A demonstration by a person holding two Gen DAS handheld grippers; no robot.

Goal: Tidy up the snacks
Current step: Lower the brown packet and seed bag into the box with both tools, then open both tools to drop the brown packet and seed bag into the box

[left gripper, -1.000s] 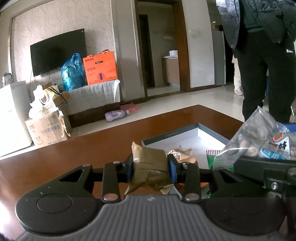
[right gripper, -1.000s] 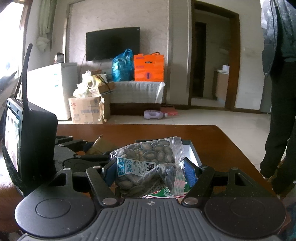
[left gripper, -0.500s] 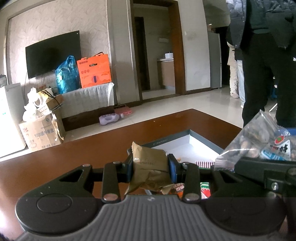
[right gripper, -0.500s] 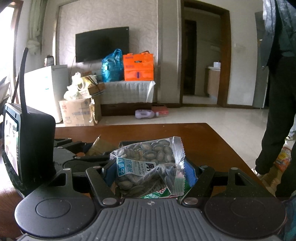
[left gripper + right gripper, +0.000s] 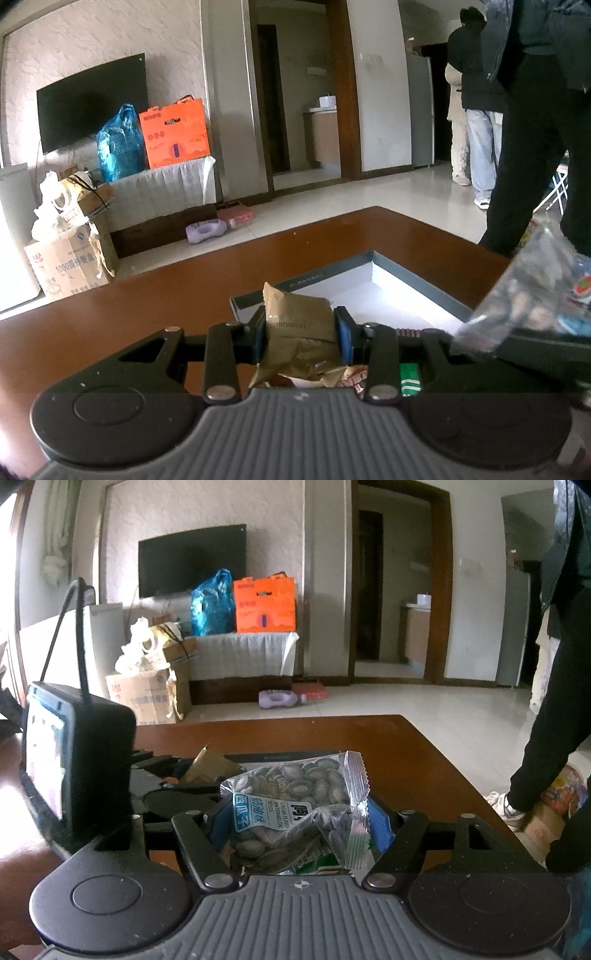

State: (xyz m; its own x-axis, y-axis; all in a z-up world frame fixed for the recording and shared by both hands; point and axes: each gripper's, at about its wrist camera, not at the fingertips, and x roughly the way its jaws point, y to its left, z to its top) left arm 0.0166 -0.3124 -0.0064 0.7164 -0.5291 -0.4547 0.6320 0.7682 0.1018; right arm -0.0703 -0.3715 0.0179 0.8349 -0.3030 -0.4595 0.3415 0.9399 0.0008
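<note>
Two grippers, one packet each: the left gripper (image 5: 300, 338) has its jaws pinching one brown snack packet (image 5: 297, 325), the right gripper (image 5: 295, 821) one clear bag of watermelon seeds (image 5: 295, 805); one open box (image 5: 391, 291) lies on the worktop (image 5: 110, 314) just beyond both jaws

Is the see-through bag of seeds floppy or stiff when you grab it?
Probably floppy: the seed bag crumples and bulges between the pads of the right hand-held gripper. Its glossy film looks slippery. The loose seeds would likely shift, so it may sag.
</note>
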